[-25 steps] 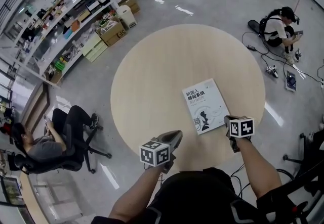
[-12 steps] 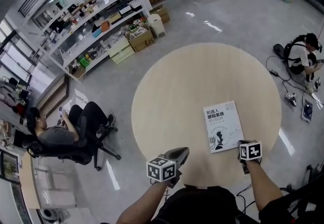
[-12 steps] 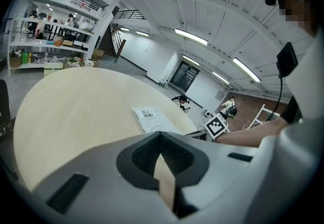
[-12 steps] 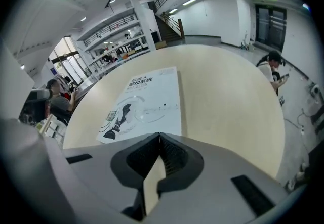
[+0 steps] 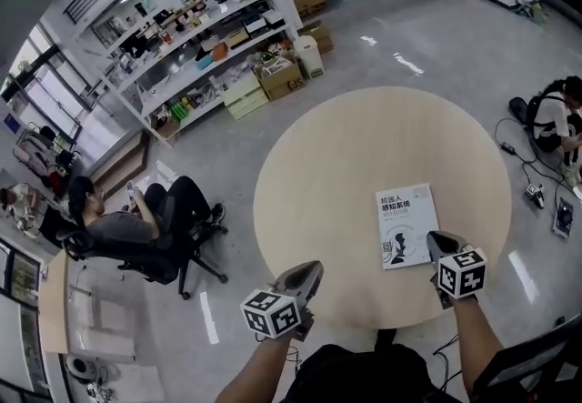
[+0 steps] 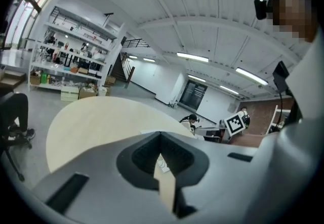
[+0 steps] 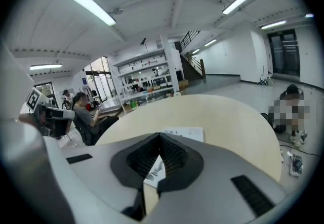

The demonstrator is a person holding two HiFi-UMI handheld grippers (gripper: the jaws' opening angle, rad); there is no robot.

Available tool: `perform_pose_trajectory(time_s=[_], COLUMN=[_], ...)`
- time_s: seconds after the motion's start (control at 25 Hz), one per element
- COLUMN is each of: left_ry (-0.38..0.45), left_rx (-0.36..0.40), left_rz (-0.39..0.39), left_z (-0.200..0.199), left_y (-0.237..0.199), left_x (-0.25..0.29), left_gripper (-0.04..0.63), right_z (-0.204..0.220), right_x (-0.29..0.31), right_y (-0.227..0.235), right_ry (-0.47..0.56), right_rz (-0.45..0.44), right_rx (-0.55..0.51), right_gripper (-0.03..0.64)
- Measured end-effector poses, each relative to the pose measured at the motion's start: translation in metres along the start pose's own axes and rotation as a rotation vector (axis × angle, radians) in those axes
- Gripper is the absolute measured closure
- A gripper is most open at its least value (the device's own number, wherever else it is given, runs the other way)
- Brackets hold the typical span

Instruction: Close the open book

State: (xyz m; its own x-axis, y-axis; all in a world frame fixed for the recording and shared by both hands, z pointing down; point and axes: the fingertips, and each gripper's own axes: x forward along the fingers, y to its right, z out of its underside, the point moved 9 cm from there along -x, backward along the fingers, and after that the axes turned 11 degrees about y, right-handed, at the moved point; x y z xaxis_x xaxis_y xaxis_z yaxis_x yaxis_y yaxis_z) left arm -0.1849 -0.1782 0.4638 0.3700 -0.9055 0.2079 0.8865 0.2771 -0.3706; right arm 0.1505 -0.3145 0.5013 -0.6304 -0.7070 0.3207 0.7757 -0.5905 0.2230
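round table (image 5: 327,174), closed book (image 5: 406,225) toward near edge

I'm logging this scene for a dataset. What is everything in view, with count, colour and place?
Table: one, pale wood, round, centre.
Book: one, white, closed, flat on the table's near right.
Shelving: one, white, cluttered, far left.
Cardboard boxes: several, brown, beside the shelving.
Seated person: one, dark clothes, black chair left of table.
Second person: one, white top, sitting on the floor, far right.
Left claw: one, grey, shut, at the table's near edge.
Right claw: one, grey, shut, by the book's near corner.
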Motion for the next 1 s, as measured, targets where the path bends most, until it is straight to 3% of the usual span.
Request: perform_pose_trajectory(time_s=[0.2,0.36,0.52,0.72,1.0], left_ry=[0.105,0.144,0.157,0.176,0.218], left_rx=[0.075,0.147,0.109,0.058,0.102], left_rz=[0.045,0.003,0.094,0.134,0.189], left_z=[-0.016,0.004,0.020,0.041,0.073], left_y=[0.030,0.053,0.077,0.113,0.209], left_x=[-0.064,-0.131,-0.200,-0.258,-0.290], left_gripper=[0.606,0.606,0.606,0.606,0.606], right_z=[-0.025,-0.010,0.000,0.014,0.042], right_x=[-0.058,-0.127,-0.197,-0.269,-0.384], right_y=[-0.057,-0.108,-0.167,-0.221,-0.219], right_ry=[0.114,0.181,0.203,0.222,0.294], right_rz=[-0.061,-0.051,-0.068,-0.094,-0.114], right_rx=[0.014,-0.060,-0.031,-0.026,-0.070], right_gripper=[0.618,0.618,0.618,0.618,0.618])
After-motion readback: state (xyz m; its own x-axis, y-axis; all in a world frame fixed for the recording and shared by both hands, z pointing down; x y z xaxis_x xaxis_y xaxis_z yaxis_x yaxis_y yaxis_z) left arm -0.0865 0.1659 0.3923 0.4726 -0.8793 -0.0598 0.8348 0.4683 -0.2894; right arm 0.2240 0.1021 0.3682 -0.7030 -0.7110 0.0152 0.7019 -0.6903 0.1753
